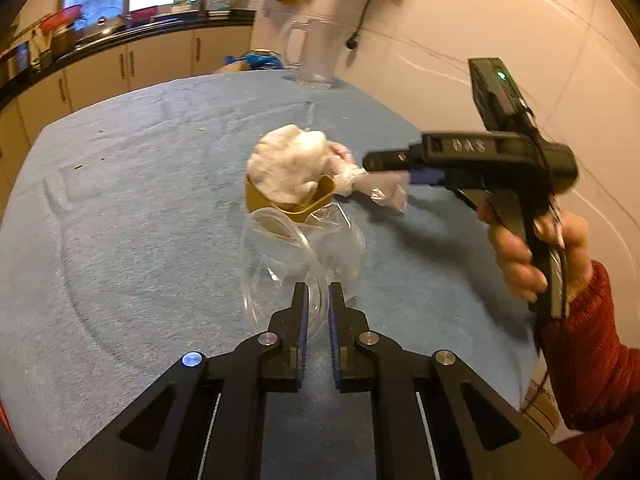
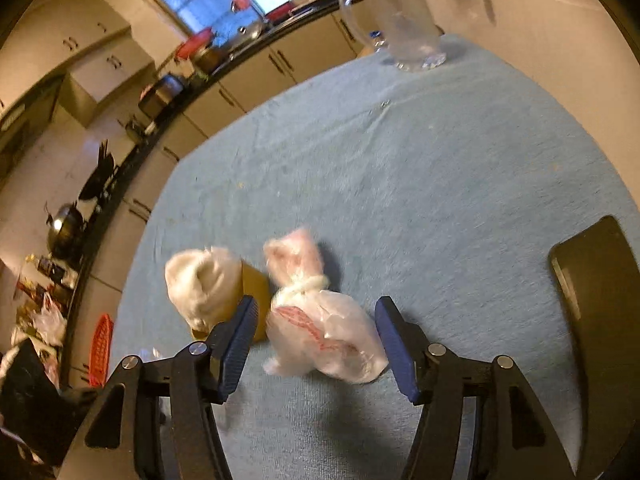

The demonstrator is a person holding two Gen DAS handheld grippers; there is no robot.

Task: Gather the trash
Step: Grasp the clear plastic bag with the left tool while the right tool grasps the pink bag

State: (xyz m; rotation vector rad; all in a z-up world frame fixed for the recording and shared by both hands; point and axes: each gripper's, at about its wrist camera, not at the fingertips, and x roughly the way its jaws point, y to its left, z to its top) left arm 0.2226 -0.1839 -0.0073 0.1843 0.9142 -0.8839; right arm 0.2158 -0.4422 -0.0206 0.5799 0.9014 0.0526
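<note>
A clear plastic bag [image 1: 296, 260] stands on the blue table cloth [image 1: 140, 220]. My left gripper [image 1: 318, 292] is shut on its near edge. Behind it sits a tan cup [image 1: 280, 200] stuffed with white crumpled tissue [image 1: 292, 160]. A knotted white plastic bag with pink print [image 1: 372, 184] lies beside the cup. In the right wrist view my right gripper [image 2: 316, 308] is open, its jaws on either side of that knotted bag [image 2: 324, 328], with the cup [image 2: 254, 292] and tissue [image 2: 200, 280] just left.
A clear glass jug [image 1: 316, 56] stands at the far table edge, also in the right wrist view [image 2: 404, 20]. A dark flat object [image 2: 596, 280] lies at the right. Kitchen counters [image 1: 120, 36] run behind. Crumbs dot the cloth.
</note>
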